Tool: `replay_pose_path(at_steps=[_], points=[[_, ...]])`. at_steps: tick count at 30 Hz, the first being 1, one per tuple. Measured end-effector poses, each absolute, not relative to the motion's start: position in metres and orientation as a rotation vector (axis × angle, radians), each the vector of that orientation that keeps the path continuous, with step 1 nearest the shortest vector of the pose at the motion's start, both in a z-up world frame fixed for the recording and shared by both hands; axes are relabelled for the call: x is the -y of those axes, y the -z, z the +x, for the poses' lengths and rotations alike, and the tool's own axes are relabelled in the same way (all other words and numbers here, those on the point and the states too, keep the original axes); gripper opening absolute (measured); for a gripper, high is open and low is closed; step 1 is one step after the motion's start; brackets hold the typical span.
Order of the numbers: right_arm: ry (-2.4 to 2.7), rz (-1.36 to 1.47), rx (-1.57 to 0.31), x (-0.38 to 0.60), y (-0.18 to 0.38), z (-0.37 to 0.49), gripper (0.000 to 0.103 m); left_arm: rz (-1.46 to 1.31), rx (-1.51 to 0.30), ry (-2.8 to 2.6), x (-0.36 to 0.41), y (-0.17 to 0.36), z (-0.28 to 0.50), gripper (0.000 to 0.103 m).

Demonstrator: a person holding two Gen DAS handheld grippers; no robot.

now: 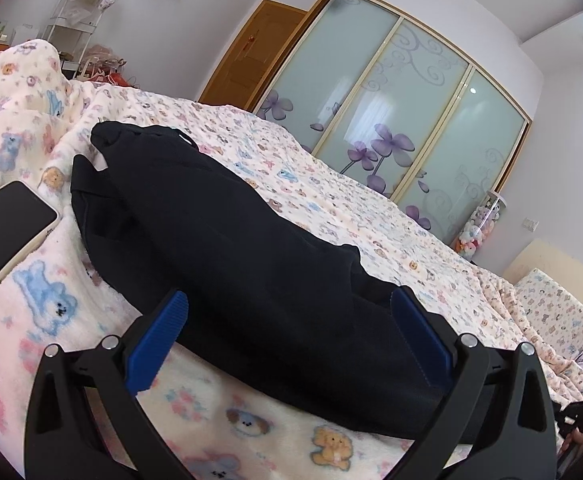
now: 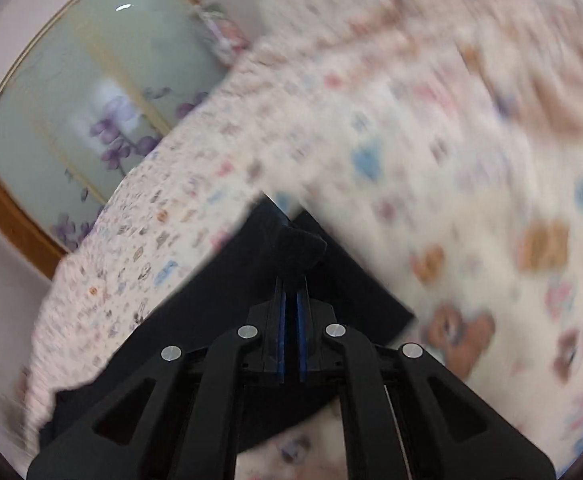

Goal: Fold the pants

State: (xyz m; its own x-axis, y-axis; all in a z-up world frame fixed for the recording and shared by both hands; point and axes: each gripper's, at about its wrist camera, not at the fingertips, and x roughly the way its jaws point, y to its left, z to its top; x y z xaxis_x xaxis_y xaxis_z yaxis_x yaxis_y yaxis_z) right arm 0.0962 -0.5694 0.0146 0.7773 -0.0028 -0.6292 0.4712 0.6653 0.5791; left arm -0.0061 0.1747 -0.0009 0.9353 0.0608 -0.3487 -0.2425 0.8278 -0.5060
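Observation:
Black pants (image 1: 227, 232) lie stretched along a bed covered by a cream blanket with bear prints (image 1: 331, 184). My left gripper (image 1: 291, 304) hovers low over the near end of the pants. It is open, its blue pads (image 1: 171, 320) spread wide to either side of the cloth. In the blurred right wrist view, my right gripper (image 2: 291, 280) is shut on a pinched bunch of the black pants (image 2: 300, 246). The cloth fans out below it in a dark sheet (image 2: 219, 300) lifted off the blanket (image 2: 451, 160).
A phone (image 1: 7, 220) with a dark screen lies on the blanket left of the pants. Beyond the bed stand frosted sliding wardrobe doors (image 1: 391, 120), a wooden door (image 1: 251, 60) and a white shelf rack (image 1: 79, 12). A pillow (image 1: 551, 308) sits at the right.

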Motion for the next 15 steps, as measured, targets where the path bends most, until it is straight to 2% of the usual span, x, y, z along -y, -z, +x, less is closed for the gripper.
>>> replay_pose_path(at_steps=[5,10,15], points=[[0.344,1.039,-0.723,0.577,0.020,0.072,0.004,-0.577,-0.329,-0.164,-0.175,0.001,-0.007,0.101],[0.364,0.971,-0.676,0.566,-0.003,0.063,0.004,-0.596,-0.330,-0.167,-0.179,0.002,-0.008,0.101],[0.407,1.012,-0.726,0.569,0.019,0.063,0.005,-0.595,-0.324,-0.162,-0.181,0.001,-0.009,0.101]])
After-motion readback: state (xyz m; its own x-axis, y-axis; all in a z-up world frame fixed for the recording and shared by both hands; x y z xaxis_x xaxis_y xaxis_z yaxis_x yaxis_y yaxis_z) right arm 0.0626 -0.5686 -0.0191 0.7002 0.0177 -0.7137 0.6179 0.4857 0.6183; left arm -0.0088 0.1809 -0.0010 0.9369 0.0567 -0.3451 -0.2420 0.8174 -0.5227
